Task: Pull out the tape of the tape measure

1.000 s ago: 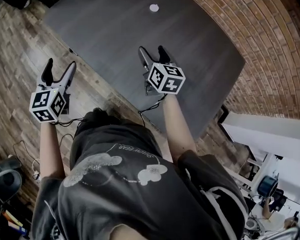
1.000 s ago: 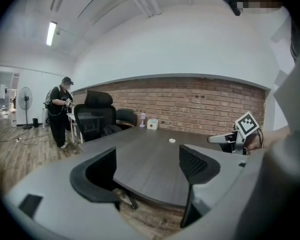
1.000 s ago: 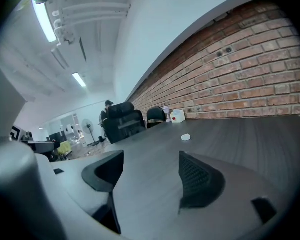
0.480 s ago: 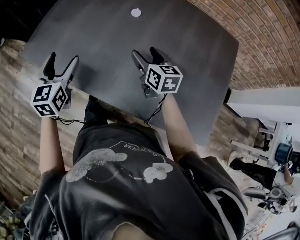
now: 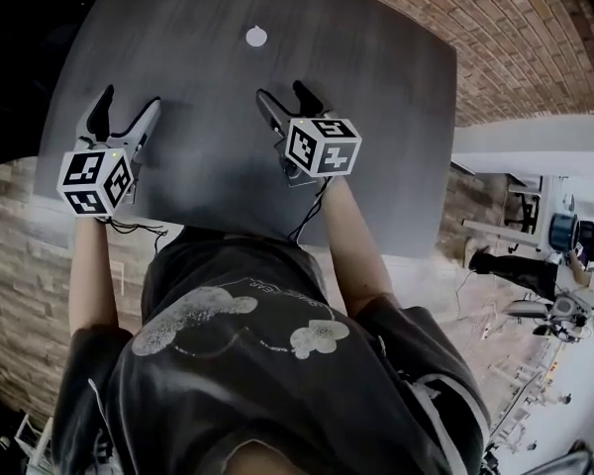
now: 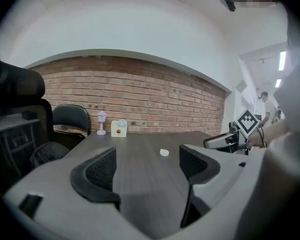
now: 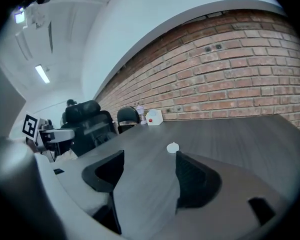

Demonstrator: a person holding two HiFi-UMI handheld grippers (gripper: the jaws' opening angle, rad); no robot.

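A small round white tape measure (image 5: 256, 36) lies alone on the dark table (image 5: 376, 87), well beyond both grippers. It also shows as a white spot, the tape measure (image 6: 164, 152), in the left gripper view and, again small, the tape measure (image 7: 173, 147) in the right gripper view. My left gripper (image 5: 126, 112) hovers over the table's near left part, open and empty. My right gripper (image 5: 283, 100) hangs over the table's near middle, also open with nothing between its jaws. No tape is seen drawn out.
At the table's far end by the brick wall stand a small white box with a red button (image 6: 119, 128) and a little lamp-like figure (image 6: 101, 122). Black office chairs (image 6: 70, 119) stand at the left side. Another person (image 5: 515, 265) is off to the right.
The view has shifted forward: the table now fills more of the head view and both grippers sit over its near edge. Both grippers stay open and empty.
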